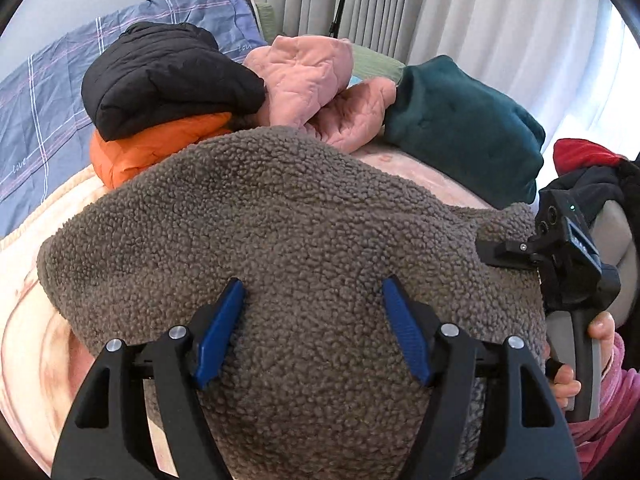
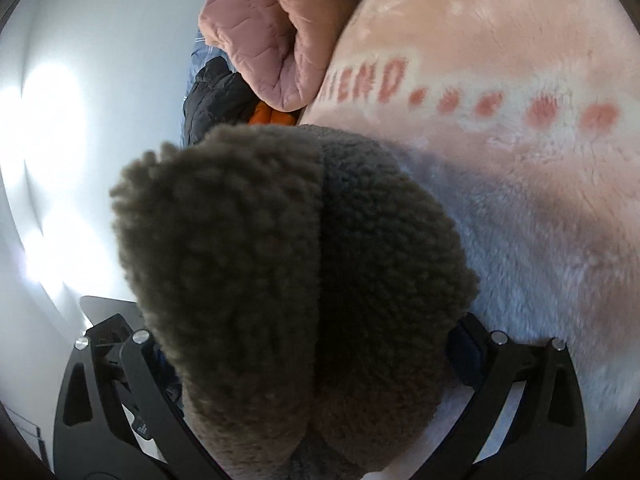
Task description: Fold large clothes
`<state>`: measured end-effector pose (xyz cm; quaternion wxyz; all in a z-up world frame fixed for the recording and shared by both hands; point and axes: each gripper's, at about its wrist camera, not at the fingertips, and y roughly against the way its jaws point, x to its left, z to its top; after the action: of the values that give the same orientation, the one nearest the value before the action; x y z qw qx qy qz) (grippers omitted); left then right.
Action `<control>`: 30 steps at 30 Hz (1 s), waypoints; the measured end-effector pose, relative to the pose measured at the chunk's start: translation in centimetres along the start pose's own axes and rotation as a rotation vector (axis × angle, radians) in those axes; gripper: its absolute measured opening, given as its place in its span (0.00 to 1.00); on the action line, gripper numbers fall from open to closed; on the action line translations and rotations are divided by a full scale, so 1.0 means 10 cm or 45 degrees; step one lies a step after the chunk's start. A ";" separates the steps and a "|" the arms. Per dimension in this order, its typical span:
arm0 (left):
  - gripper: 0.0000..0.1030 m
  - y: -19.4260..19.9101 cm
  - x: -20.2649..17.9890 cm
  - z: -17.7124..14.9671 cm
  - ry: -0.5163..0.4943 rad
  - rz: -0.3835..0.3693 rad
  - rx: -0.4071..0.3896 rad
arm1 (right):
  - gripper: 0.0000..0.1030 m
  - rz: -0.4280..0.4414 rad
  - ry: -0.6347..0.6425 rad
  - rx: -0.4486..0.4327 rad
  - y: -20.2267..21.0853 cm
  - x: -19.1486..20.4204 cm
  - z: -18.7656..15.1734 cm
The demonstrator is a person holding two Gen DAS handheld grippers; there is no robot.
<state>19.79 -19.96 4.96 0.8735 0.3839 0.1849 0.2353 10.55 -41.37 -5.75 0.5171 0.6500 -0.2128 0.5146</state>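
A large brown-grey fleece garment (image 1: 288, 208) lies bunched on the pink blanket (image 1: 36, 288) of a bed. My left gripper (image 1: 312, 300) is open, its blue pads (image 1: 218, 332) resting on top of the fleece, nothing between them. My right gripper shows at the fleece's right edge in the left wrist view (image 1: 516, 250), held by a hand. In the right wrist view a thick fold of the fleece (image 2: 288, 280) fills the space between the right gripper's (image 2: 312, 360) arms and hides its fingertips.
Folded clothes are piled at the back: a black jacket (image 1: 168, 76) on an orange one (image 1: 156, 148), a pink quilted jacket (image 1: 316, 84), a dark teal garment (image 1: 464, 124), red and black clothes (image 1: 588, 164). Blue checked bedding (image 1: 52, 92) at left, curtains (image 1: 460, 12) behind.
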 end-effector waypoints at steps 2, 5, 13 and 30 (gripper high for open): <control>0.71 0.02 -0.03 0.01 -0.003 0.009 -0.026 | 0.98 0.013 0.013 0.006 0.00 -0.03 0.03; 0.76 0.26 0.03 -0.03 0.042 0.005 -0.115 | 0.91 0.018 0.045 -0.018 0.08 -0.04 -0.01; 0.98 0.77 1.56 -0.36 0.773 -0.015 -0.282 | 0.91 0.106 0.061 0.015 0.12 -0.15 0.01; 0.94 -0.52 2.25 -0.42 1.010 -0.345 -0.100 | 0.91 0.124 0.049 0.033 0.16 -0.23 0.05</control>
<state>37.55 -8.19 -4.88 0.7717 0.2021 0.5467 0.2546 8.64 -42.98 -7.00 0.4870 0.6355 -0.2274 0.5542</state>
